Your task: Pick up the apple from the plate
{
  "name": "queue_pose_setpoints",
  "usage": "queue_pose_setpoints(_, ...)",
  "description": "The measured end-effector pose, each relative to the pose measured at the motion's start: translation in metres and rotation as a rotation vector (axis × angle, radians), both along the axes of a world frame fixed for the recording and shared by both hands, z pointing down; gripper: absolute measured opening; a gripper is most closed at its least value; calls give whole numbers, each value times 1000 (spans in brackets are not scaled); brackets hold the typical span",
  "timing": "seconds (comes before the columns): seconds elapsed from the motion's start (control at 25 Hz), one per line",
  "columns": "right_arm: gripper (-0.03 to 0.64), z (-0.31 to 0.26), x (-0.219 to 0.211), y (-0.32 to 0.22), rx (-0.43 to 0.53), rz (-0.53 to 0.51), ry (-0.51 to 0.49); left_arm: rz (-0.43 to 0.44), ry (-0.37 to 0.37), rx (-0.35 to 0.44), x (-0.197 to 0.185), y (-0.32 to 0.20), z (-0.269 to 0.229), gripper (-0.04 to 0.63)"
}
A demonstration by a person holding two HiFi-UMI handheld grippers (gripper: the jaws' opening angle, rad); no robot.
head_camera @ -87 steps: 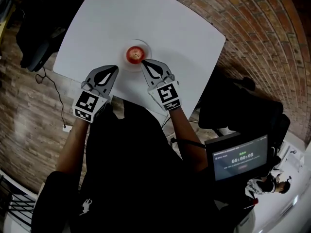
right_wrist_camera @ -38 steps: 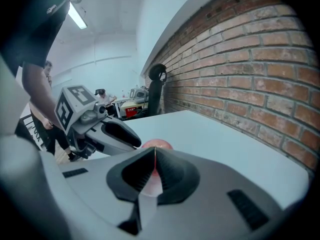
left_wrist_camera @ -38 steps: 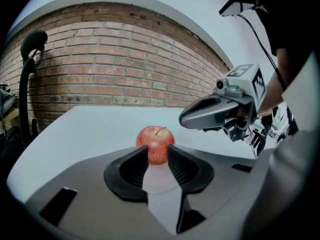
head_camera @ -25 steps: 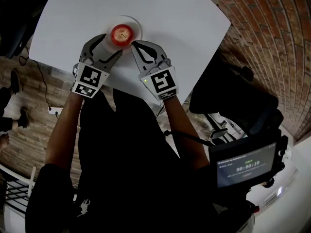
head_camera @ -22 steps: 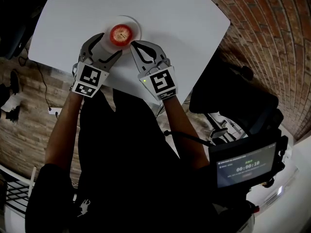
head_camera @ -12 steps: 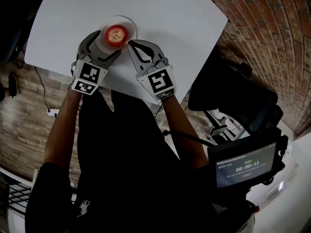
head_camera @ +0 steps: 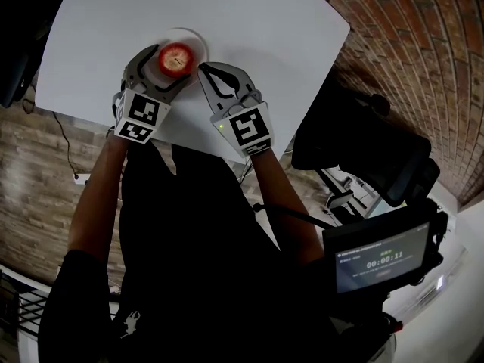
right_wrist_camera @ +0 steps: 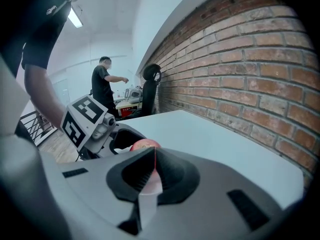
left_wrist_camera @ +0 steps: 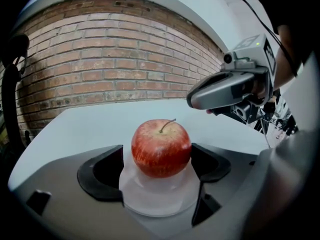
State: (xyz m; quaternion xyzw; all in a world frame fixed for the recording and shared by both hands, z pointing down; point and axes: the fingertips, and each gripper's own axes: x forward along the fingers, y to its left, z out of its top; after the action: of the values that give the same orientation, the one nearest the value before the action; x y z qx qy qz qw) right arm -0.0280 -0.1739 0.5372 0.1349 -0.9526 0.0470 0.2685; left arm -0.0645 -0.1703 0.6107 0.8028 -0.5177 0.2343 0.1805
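Note:
A red apple (head_camera: pixel 175 57) (left_wrist_camera: pixel 161 147) with a stem sits on a small white plate (head_camera: pixel 195 40) (left_wrist_camera: pixel 160 199) on the white table (head_camera: pixel 265 36). My left gripper (head_camera: pixel 171 60) (left_wrist_camera: pixel 161 161) reaches around the apple, one jaw on each side. Its jaws have just been opening and stand wide, with a gap at the left pad. My right gripper (head_camera: pixel 203 70) (right_wrist_camera: pixel 150 156) rests just right of the plate with its tips together and nothing between them. From the right gripper view, the apple (right_wrist_camera: pixel 145 145) peeks over its jaws.
The table's near edge runs just behind both grippers. A black chair (head_camera: pixel 363 150) and a timer screen (head_camera: pixel 378 252) stand to the right. A brick wall (left_wrist_camera: pixel 110 69) lies beyond the table. A person (right_wrist_camera: pixel 102 84) stands far off in the room.
The left gripper has moved forward from beside the plate until its jaws flank the apple, and they have spread wider. The right gripper has stayed beside the plate.

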Motion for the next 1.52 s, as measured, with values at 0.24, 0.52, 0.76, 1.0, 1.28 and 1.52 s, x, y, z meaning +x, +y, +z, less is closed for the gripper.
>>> queue_pose_setpoints(0.24,3,1,0,-2,-4,14,7,36,-2,5,5,-5,0,411)
queue_pose_setpoints(0.52,3,2,1,-4,-5,28,7,72,-14,12,11,-8,1,411)
queue_pose_setpoints(0.76,3,4,1,-5,-15,54,5,99,-24,15,13,-10,2,411)
queue_pose_setpoints(1.0,3,3,3,-9,-18,74,-3,108,-36,16,13,-12,4,410)
queue_pose_setpoints(1.28,3,3,6,-10,-20,85,-6,108,-39,12,11,-14,5,410)
queue_pose_setpoints(1.52,3,3,7,-13,-17,91,-9,98,-32,13,7,-17,4,410)
